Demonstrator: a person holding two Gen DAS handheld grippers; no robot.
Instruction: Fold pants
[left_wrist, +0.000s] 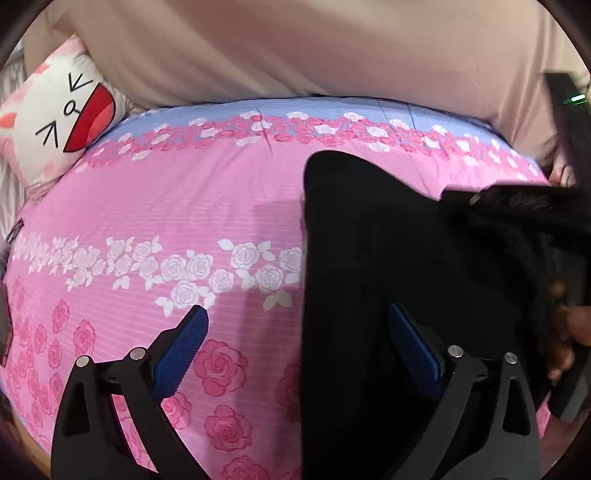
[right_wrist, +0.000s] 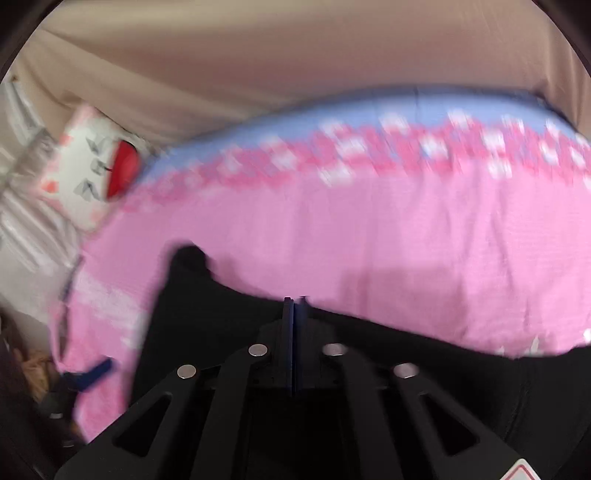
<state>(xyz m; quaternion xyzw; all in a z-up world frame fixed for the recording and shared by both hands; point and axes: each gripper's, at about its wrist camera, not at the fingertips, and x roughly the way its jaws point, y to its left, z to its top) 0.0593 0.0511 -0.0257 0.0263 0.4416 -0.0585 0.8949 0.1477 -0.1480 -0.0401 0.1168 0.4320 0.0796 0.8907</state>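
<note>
- Nearest the left wrist camera, the left gripper (left_wrist: 297, 328) stood with its blue pads (left_wrist: 181, 354) spread wide and nothing between them; one finger hung over the pink rose bedspread (left_wrist: 166, 206), the other over the black pants (left_wrist: 369, 258)
- The pants lay flat on the bedspread as a dark block, the long left edge running straight from the near side of the bedspread up to a rounded corner short of its blue far border
- In the right wrist view, much blurred, the right gripper (right_wrist: 294, 301) had its pads pressed together at the far edge of the pants (right_wrist: 221, 314); they looked clamped on that edge, though black cloth against black fingers left the pinch itself hard to make out
- From the left wrist view a dark fold of the pants rose off the bedspread towards the right gripper (left_wrist: 476, 199), which fitted a layer being lifted
- A cat-face cushion (left_wrist: 62, 122) sat at the far left corner of the bedspread, well apart from the pants
- Judgement: a fold was in hand, the right side carrying the cloth while the left had let go and was free
- The next move likely called for the left gripper to come down on the pants' near left edge and pin or pinch it, so the carried layer could be laid over square without dragging the lower layer across the bedspread
</note>
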